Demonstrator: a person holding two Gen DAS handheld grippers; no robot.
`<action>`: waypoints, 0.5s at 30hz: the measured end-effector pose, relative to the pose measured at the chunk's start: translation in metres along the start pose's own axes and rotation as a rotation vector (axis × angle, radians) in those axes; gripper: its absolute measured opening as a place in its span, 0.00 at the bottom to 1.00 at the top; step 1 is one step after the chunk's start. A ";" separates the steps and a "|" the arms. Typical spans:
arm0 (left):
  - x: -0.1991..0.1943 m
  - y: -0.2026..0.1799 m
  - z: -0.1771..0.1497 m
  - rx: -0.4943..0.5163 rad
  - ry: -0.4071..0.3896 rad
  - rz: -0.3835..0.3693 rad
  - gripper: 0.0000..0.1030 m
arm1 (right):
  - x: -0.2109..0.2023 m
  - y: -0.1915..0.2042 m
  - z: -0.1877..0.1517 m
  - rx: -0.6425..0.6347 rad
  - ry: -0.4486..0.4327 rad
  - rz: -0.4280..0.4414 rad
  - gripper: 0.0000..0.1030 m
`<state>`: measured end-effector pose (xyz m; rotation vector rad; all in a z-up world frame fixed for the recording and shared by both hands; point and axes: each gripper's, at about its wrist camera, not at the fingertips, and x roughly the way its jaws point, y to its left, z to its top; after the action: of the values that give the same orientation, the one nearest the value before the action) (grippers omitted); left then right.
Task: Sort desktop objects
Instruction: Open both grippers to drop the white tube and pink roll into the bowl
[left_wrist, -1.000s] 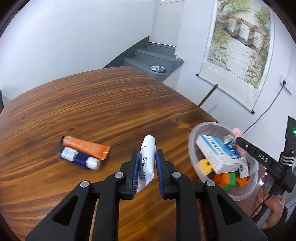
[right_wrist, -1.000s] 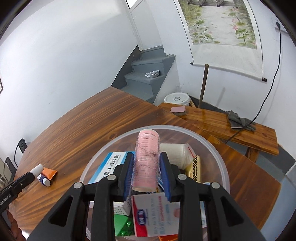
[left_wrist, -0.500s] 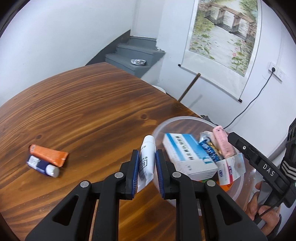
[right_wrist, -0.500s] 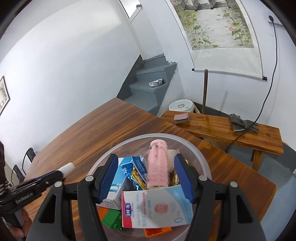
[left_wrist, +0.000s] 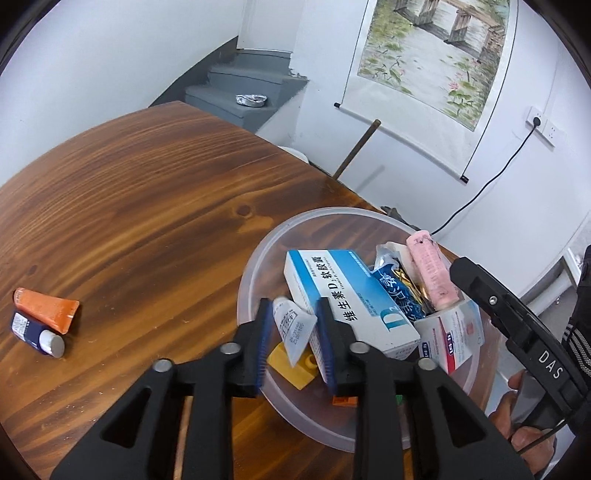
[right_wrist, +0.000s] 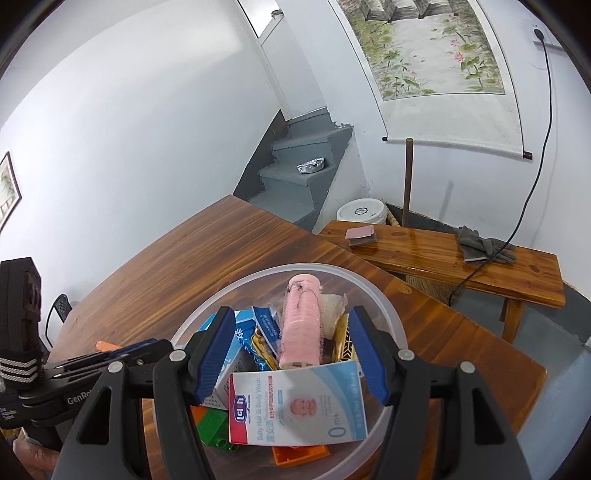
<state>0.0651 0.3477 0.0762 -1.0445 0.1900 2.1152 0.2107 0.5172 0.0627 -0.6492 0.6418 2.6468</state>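
A clear plastic bowl (left_wrist: 258, 266) (right_wrist: 369, 280) on the brown wooden table (left_wrist: 147, 206) holds boxes, sachets and toy bricks. My left gripper (left_wrist: 293, 306) hovers over the bowl's near-left side. Its jaws are opening, and a small white tube (left_wrist: 291, 325) hangs tilted and loose between them, above a yellow brick. My right gripper (right_wrist: 291, 314) stands open over the bowl. A pink hair roller (right_wrist: 301, 325) (left_wrist: 430, 269) lies in the bowl between its fingers, untouched. An orange tube (left_wrist: 46, 308) and a dark blue tube (left_wrist: 33, 330) lie together on the table at the far left.
A blue-and-white medicine box (left_wrist: 343, 291) and a baby-wash packet (right_wrist: 295, 402) fill the bowl's middle. Beyond the table's far edge stand a wooden bench (right_wrist: 443, 251) with gloves, a white bucket (right_wrist: 362, 210) and grey steps (left_wrist: 243, 88). A person's hand (left_wrist: 517, 406) holds the right gripper.
My left gripper carried the white tube rightward to over the bowl, and its jaws have parted. My right gripper let go of the pink roller, which now lies in the bowl.
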 end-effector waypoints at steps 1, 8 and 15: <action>0.000 -0.001 0.000 -0.002 -0.003 -0.002 0.43 | 0.000 0.001 0.000 -0.002 0.001 0.000 0.66; -0.011 0.013 0.003 -0.034 -0.040 0.021 0.50 | 0.002 0.009 -0.001 -0.019 0.002 0.013 0.66; -0.016 0.044 -0.002 -0.099 -0.042 0.105 0.50 | 0.005 0.027 -0.003 -0.048 0.013 0.040 0.67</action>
<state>0.0424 0.3071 0.0789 -1.0671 0.1236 2.2590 0.1965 0.4936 0.0669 -0.6751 0.6025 2.7044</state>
